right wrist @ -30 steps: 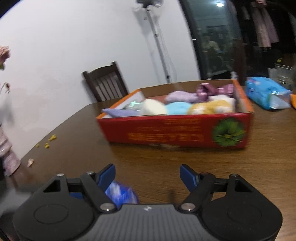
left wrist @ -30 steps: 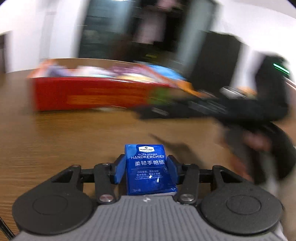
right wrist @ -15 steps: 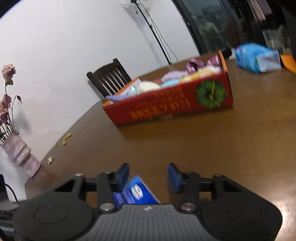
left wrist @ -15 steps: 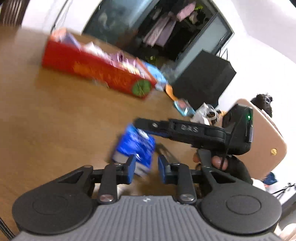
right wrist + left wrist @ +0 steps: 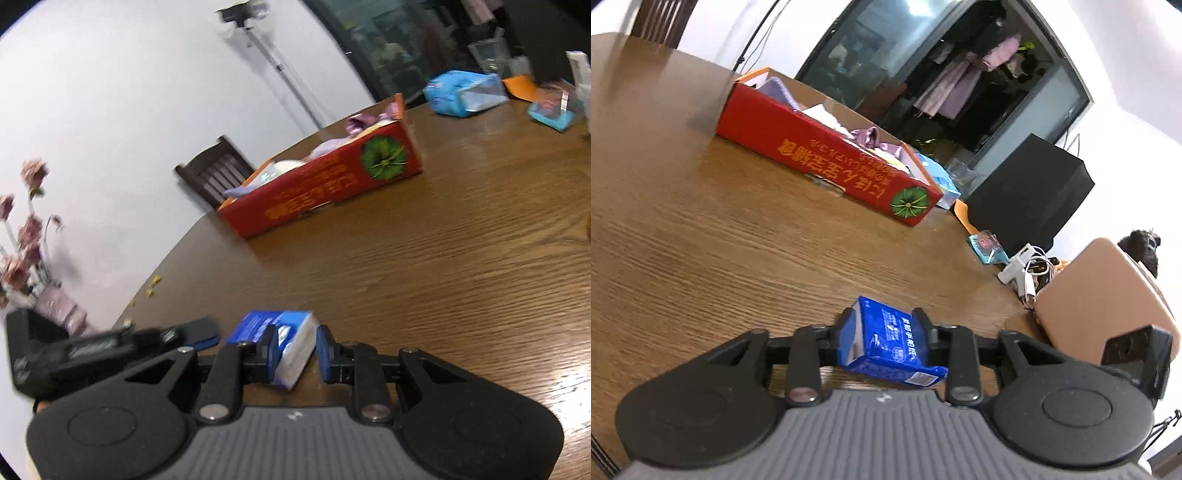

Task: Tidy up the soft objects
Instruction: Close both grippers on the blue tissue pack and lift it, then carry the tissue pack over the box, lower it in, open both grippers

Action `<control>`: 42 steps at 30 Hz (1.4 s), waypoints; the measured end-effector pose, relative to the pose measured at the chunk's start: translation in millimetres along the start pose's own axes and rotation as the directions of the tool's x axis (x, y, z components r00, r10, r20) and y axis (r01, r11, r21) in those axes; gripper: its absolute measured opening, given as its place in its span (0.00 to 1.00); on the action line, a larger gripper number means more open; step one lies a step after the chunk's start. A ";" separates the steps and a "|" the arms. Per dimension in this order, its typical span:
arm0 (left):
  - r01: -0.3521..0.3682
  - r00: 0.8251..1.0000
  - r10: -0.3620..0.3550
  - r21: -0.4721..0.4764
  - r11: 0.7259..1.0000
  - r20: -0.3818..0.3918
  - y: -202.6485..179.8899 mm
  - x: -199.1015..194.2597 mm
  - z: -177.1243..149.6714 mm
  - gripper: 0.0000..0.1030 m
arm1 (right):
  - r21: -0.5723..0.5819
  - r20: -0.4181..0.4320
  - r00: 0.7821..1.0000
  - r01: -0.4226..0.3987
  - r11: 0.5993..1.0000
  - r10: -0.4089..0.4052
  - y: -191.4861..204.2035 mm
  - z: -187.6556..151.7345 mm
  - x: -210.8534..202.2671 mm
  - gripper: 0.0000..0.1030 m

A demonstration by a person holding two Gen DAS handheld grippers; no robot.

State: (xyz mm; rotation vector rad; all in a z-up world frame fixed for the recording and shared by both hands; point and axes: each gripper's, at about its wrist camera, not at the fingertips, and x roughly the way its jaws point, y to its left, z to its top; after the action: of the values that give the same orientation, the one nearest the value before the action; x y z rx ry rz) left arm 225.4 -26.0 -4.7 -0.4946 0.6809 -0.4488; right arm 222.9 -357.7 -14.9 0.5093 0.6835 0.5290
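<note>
Red box (image 5: 827, 166) already holds many soft things. Left gripper (image 5: 884, 330) opening, blue tissue pack (image 5: 890, 343) between jaws. Right gripper (image 5: 295, 349) closing on tissue pack (image 5: 286, 341). Not boxed yet.

A blue handkerchief pack (image 5: 892, 345) sits tilted above the table, before the red box (image 5: 827, 162) of soft items.

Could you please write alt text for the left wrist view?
The left hand-held gripper, jaws opening, has a blue tissue pack between its fingers above a wooden table. Farther back sits a long red box holding soft items, with a dark glass doorway behind it.
</note>
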 end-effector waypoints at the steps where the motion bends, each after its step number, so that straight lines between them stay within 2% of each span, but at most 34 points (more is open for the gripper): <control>1: -0.010 1.000 0.010 0.005 1.000 -0.002 -0.9 2.8 1.0 0.34 | 0.009 0.002 1.000 0.002 1.000 -0.002 -1.2 1.5 2.2 0.22; 10: -0.010 0.997 0.010 -0.007 1.000 -0.071 5.4 21.4 -0.9 0.32 | 0.045 -0.023 0.999 -0.035 0.998 0.036 -1.1 -1.3 25.3 0.22; 15: -0.012 0.998 0.014 0.019 1.000 -0.068 1.1 26.8 6.6 0.28 | 0.056 -0.017 1.000 -0.023 0.998 0.024 -2.4 3.1 31.4 0.23; 19: 0.016 1.000 -0.017 0.080 0.997 0.004 -7.6 33.9 47.6 0.28 | 0.027 0.019 1.000 -0.019 0.999 0.019 2.0 30.9 39.8 0.23; 23: 0.030 0.995 -0.044 0.152 0.988 0.091 -15.8 56.4 118.3 0.28 | -0.039 0.093 0.995 -0.037 0.999 0.040 10.5 90.6 54.9 0.23; 25: 0.030 0.992 -0.048 0.161 0.987 0.115 -14.5 73.3 154.1 0.28 | -0.079 0.131 0.990 -0.033 0.996 0.043 15.7 128.4 69.0 0.23; 28: 0.042 0.990 -0.055 0.098 0.994 0.129 1.2 105.6 206.6 0.28 | -0.103 0.162 0.986 -0.026 0.994 0.043 16.3 179.6 99.7 0.23; 31: 0.017 0.992 -0.021 0.035 0.999 0.121 24.3 141.8 241.9 0.28 | -0.098 0.158 0.987 -0.008 0.995 0.024 10.6 225.2 146.7 0.23; 35: -0.058 0.991 0.062 -0.033 0.998 0.115 57.4 175.7 266.9 0.28 | -0.058 0.138 0.990 0.012 0.998 -0.004 3.4 260.6 210.8 0.23; 38: -0.125 0.989 0.128 -0.041 0.991 0.078 78.0 187.6 278.2 0.30 | -0.068 0.088 0.996 0.014 0.998 -0.008 4.9 271.6 254.5 0.24; 39: -0.150 0.987 0.153 -0.048 0.987 0.055 84.3 190.2 280.1 0.30 | -0.085 0.051 0.999 0.015 0.996 -0.011 6.6 272.6 268.9 0.29; 40: -0.179 0.983 0.180 -0.043 0.983 0.029 88.8 192.8 280.9 0.31 | -0.097 0.003 1.000 0.013 0.995 -0.013 8.6 271.5 280.5 0.33; 42: -0.254 0.967 0.254 0.015 0.967 -0.015 91.1 200.8 278.0 0.31 | -0.102 -0.030 1.000 -0.010 0.995 0.006 10.0 264.2 294.6 0.36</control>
State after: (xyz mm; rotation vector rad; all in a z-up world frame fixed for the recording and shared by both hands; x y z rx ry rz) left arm 575.5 16.1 34.4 -0.3849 0.7459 -0.2160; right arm 598.0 -241.2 34.3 0.4086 0.6795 0.5772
